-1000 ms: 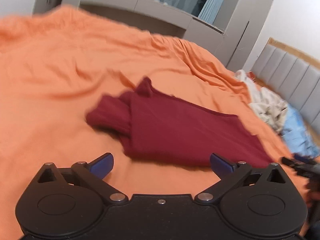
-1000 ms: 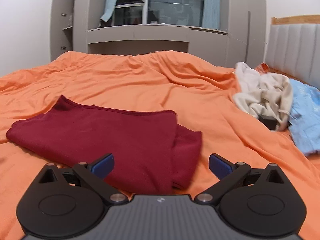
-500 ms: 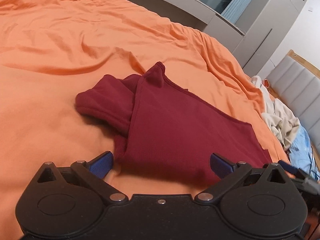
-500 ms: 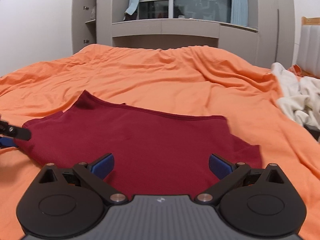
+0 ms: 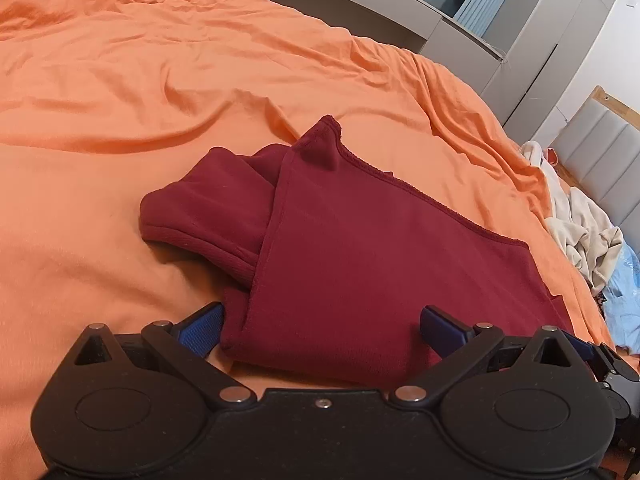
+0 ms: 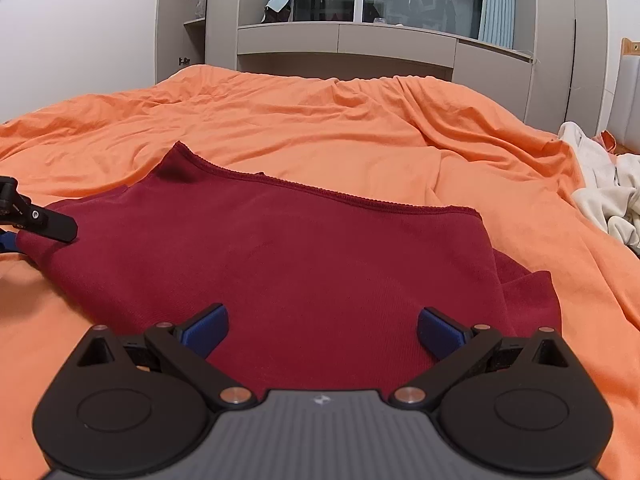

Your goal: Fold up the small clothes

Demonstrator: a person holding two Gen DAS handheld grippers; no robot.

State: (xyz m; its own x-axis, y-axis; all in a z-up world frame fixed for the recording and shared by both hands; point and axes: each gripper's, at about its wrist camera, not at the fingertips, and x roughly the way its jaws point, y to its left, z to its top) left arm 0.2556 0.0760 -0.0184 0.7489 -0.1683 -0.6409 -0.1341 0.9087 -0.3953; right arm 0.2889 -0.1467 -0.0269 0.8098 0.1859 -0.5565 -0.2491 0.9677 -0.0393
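Observation:
A dark red garment (image 5: 360,248) lies partly folded on the orange bedspread (image 5: 160,72), with a sleeve sticking out at its left. My left gripper (image 5: 320,330) is open, its blue fingers straddling the garment's near left corner. The same garment (image 6: 304,260) fills the middle of the right wrist view, a second layer peeking out at its right side. Over the near edge of the red cloth, my right gripper (image 6: 322,330) is open too. Part of the left gripper (image 6: 36,220) shows at the far left of the right wrist view.
A heap of cream and light blue clothes (image 5: 588,240) lies at the right near the padded headboard (image 5: 600,152); it is also in the right wrist view (image 6: 604,192). Grey cabinets and a window (image 6: 400,20) stand beyond the bed.
Both grippers have moved down and closer to the red garment; the right one has shifted left over its middle. Both stay open.

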